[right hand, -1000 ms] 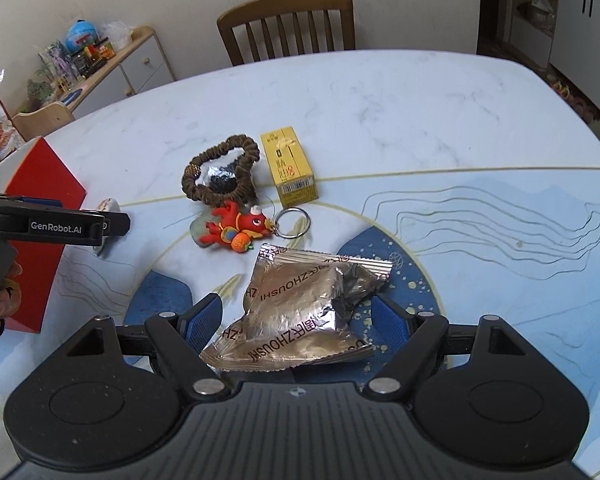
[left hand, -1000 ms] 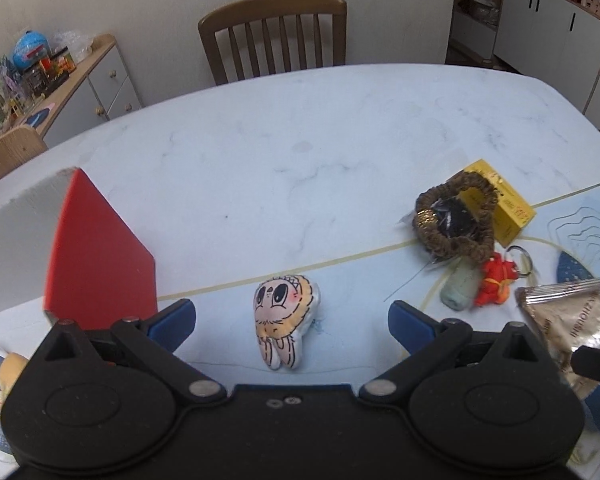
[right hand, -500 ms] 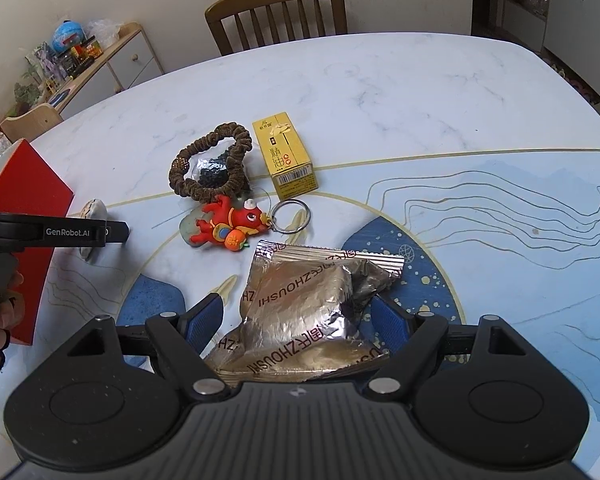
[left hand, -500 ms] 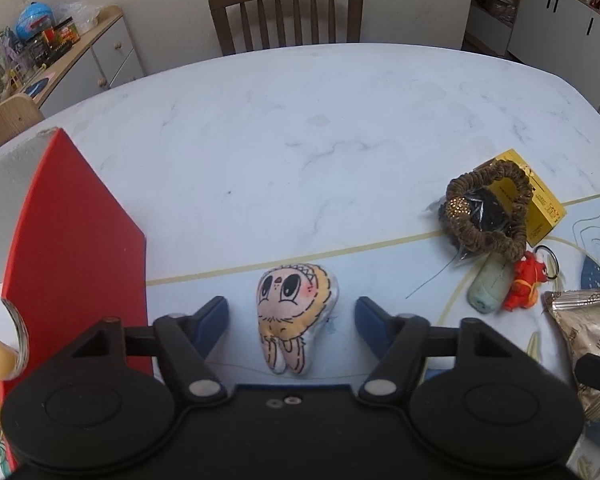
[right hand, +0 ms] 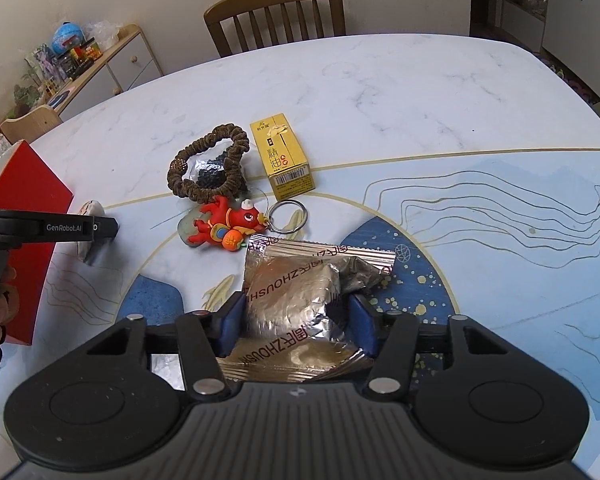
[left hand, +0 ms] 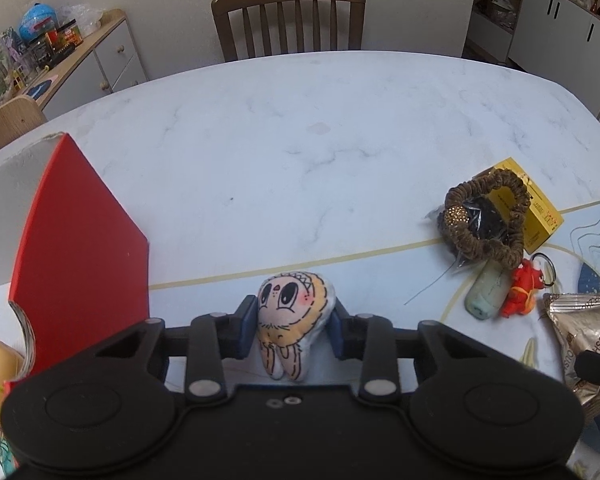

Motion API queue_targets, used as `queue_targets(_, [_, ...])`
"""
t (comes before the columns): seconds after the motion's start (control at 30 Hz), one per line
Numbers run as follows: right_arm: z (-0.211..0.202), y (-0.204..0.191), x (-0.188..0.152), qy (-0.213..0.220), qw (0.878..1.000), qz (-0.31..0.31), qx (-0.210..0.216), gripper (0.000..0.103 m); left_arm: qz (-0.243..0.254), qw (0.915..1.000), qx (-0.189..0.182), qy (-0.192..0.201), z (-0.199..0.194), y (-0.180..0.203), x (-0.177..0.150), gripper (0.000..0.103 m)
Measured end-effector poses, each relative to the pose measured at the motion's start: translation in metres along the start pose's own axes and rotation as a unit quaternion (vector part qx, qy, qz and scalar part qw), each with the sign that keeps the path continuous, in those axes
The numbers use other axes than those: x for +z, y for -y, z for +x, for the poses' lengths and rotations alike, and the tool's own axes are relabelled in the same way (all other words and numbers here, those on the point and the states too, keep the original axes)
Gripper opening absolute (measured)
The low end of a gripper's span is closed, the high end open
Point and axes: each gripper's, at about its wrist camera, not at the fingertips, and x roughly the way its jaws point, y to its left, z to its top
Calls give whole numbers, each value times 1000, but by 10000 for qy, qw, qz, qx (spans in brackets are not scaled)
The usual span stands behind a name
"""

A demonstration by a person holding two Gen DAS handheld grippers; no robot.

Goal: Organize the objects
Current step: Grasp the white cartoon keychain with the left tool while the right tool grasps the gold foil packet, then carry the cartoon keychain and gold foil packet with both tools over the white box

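The left tongs (left hand: 292, 330) are closed narrow on a small plush doll (left hand: 290, 322), their blue pads pressed against both its sides at the lower centre of the left wrist frame. The right tongs (right hand: 296, 326) grip a crinkled silver foil packet (right hand: 300, 304) in the same way, low in the middle of the right wrist frame. Just above the packet lies a red dragon keychain (right hand: 224, 226) with its metal ring, then a brown scrunchie (right hand: 208, 170) around a small black bundle, and beside it, touching or nearly so, a yellow box (right hand: 286, 158). A red box (left hand: 80, 240) stands at the left edge of both frames. All rest on the white marble counter (left hand: 300, 132), with a wooden chair (left hand: 288, 16) behind it at top centre.
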Motion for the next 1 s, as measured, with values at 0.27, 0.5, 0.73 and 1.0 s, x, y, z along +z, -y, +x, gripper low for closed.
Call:
queue_targets(0.27, [-12,3,1,122,9998,151,19,50,-38,9999,-61,85,-16,-1,2,34])
queue_targets(0.5, [-41,0,7,378,9991,135,142,50,-121,9993,-234,255,-47,-1,1,34])
queue_targets(0.73, [-74,-13,13,590,9978,44,290,50,-251,9976,-485,429,-85,-6,0,34])
queue_targets(1.0, [-108,-42,19,798,9952,-253,499,50,-436,9952,-667,569,-122,-19,-9,34])
